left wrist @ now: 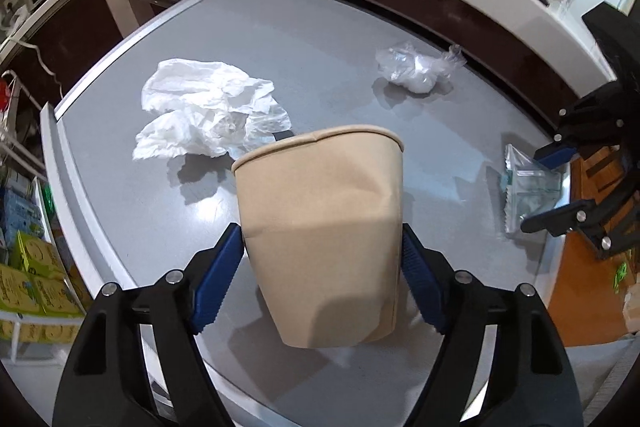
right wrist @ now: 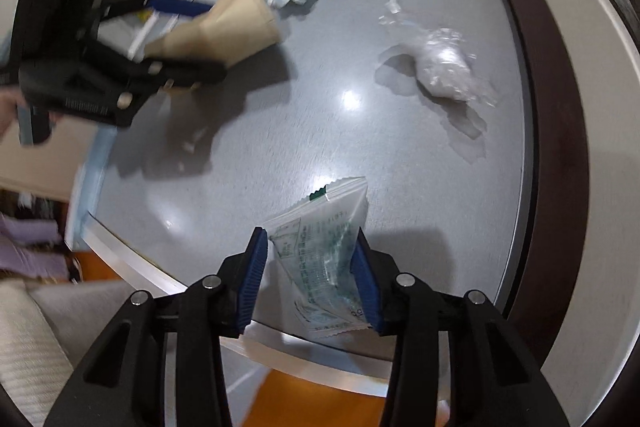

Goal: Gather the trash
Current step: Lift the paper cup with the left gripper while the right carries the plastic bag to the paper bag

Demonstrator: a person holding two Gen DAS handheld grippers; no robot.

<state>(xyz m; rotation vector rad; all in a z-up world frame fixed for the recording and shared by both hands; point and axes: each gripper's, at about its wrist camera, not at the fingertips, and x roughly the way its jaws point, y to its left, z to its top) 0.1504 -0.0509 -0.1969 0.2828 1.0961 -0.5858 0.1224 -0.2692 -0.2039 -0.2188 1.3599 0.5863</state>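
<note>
Already the left gripper [left wrist: 322, 259] clamps the dented tan paper cup [left wrist: 320, 227] with its mouth tilted away, while the right gripper [right wrist: 312, 279], jaws pinched on the clear printed plastic sachet [right wrist: 324, 255] at the grey table's [right wrist: 360, 47] near edge, holds it just right of that cup.

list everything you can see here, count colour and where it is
paper cup: 1, tan, dented, gripped in the left claw above the table
clear wrapper: 1, clear with green print, at the table's near edge, between the right claw's pads
tissue: 1 crumpled heap, white, beyond the cup
plastic wrap: 1 wad, clear, toward the table's far side
table: 1, grey with a pale rim
boxes: several, yellow-green, on a shelf beside the table
left claw: 1, black with blue pads, shut on the cup
right claw: 1, black with blue pads, shut on the wrapper
</note>
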